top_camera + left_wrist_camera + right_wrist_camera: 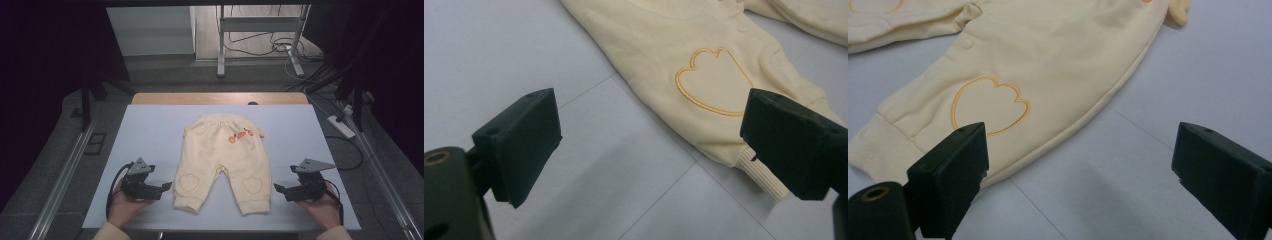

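A small pair of cream baby trousers (220, 160) lies flat on the white table cover (150, 130), waistband away from me, with an orange print near the top and an embroidered heart on each knee. My left gripper (166, 188) rests open beside the left leg cuff, held in a hand. In the left gripper view the trousers (694, 75) and a ribbed cuff (764, 177) lie just ahead of the wide-apart jaws (651, 135). My right gripper (278, 189) stands open beside the right leg. In the right gripper view the leg (1013, 90) lies ahead of the left jaw, nothing between the jaws (1080, 167).
The cover lies on a wooden table (220, 98) whose far edge shows. Beyond it a metal stand (260, 30) and loose cables (300, 55) sit on the floor. A power strip (341, 126) lies to the right of the table.
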Tool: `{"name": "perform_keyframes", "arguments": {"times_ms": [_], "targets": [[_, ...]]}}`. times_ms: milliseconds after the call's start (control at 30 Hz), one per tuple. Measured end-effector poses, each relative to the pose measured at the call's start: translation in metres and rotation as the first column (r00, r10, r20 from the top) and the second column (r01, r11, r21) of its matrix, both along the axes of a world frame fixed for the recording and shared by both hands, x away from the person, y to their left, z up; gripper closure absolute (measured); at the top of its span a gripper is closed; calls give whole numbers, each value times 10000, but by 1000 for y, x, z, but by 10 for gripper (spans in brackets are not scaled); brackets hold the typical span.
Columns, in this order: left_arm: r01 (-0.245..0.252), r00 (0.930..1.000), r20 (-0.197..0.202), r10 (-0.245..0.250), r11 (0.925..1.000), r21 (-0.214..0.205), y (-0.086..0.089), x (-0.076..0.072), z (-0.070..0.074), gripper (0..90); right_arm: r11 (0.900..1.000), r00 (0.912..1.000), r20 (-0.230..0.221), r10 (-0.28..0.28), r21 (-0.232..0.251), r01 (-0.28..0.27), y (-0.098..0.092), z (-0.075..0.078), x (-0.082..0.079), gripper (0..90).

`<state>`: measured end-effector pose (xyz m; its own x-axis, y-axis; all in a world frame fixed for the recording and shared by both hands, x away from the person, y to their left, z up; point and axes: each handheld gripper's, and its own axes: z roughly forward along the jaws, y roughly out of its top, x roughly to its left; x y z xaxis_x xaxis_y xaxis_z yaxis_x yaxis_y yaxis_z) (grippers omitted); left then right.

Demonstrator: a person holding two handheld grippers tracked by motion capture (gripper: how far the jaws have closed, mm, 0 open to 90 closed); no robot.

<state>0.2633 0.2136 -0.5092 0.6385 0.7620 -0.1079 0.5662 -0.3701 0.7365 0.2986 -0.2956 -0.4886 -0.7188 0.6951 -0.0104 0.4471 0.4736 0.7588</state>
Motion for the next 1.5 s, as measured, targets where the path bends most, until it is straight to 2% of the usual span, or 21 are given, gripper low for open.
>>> {"name": "perform_keyframes", "arguments": {"times_ms": [1067, 1500], "targets": [[67, 9998, -165, -67, 10000, -4, -1, 3, -2, 101, 10000, 10000, 84, -28, -52, 29, 4, -1, -1, 82], [73, 9998, -197, -74, 9999, -73, -1, 4, -3, 103, 9999, 9999, 44, 151, 40, -151, 15, -1, -2, 83]]}}
